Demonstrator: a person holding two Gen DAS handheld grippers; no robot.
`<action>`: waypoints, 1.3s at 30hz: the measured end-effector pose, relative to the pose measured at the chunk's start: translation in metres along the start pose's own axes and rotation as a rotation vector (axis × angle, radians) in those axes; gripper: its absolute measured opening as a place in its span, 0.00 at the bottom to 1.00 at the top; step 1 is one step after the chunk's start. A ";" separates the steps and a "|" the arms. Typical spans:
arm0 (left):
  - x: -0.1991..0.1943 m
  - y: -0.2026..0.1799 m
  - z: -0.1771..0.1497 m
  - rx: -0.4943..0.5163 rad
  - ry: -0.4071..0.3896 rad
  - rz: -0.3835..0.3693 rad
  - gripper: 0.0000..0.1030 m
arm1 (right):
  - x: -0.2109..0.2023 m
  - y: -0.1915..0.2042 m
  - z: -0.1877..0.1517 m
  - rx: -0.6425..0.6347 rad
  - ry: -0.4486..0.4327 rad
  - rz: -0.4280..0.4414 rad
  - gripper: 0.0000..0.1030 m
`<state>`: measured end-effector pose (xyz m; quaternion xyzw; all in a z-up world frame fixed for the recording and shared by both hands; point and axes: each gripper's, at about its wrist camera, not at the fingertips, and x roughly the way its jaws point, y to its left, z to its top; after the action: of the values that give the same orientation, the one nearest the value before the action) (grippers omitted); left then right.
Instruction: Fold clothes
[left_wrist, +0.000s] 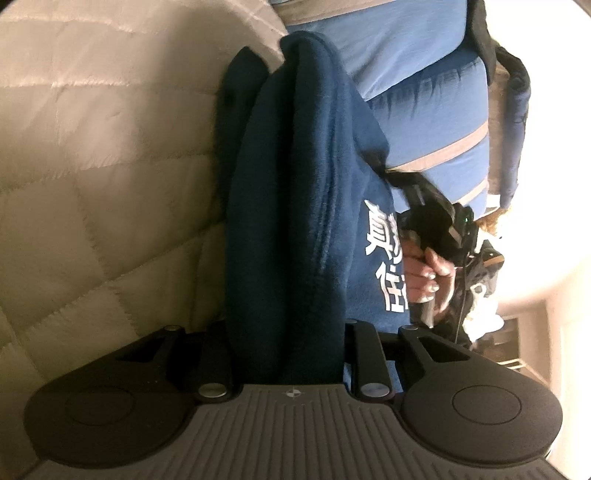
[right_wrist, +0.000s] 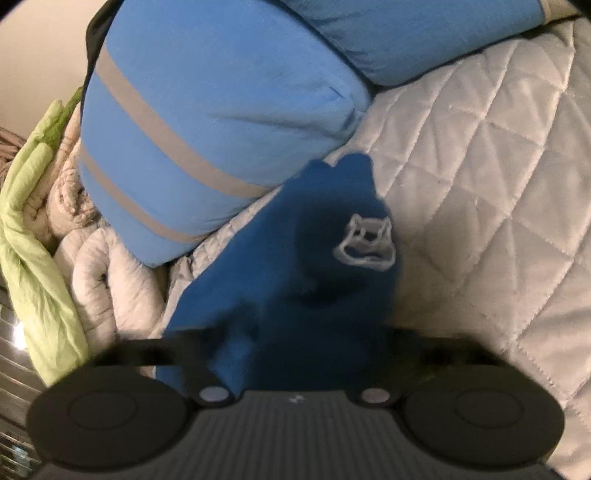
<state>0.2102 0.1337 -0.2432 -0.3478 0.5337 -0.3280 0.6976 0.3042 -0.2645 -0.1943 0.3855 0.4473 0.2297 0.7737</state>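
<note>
Left gripper (left_wrist: 286, 354) holds a thick bunch of navy fleece (left_wrist: 295, 206) between its fingers, the cloth rising straight ahead of it in folds, with white printed characters on the panel to its right. Beyond the fleece's right side a hand (left_wrist: 428, 275) grips the handle of the right gripper (left_wrist: 400, 177), whose tip meets the fleece's edge there. Quilt (left_wrist: 92, 177) fills the space to the left; a blue pillow (left_wrist: 417, 88) with grey stripes lies ahead.

Right gripper's own view is blurred: the fleece (right_wrist: 295, 295) bunches between its fingers and runs forward over the quilt (right_wrist: 480, 184), a white logo (right_wrist: 365, 240) showing. Green cloth (right_wrist: 37, 240) lies far left.
</note>
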 end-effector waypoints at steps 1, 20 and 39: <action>-0.001 -0.004 -0.001 0.017 -0.004 0.015 0.23 | 0.000 0.001 0.000 0.005 0.002 -0.009 0.28; -0.115 -0.089 -0.010 0.160 -0.216 0.068 0.21 | -0.054 0.136 -0.009 -0.202 -0.157 0.149 0.18; -0.138 -0.057 0.043 0.310 -0.567 0.818 0.54 | 0.018 0.221 -0.027 -0.569 -0.215 -0.210 1.00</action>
<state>0.2172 0.2229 -0.1163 -0.0784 0.3610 0.0032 0.9292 0.2871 -0.1097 -0.0344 0.1274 0.3180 0.2227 0.9127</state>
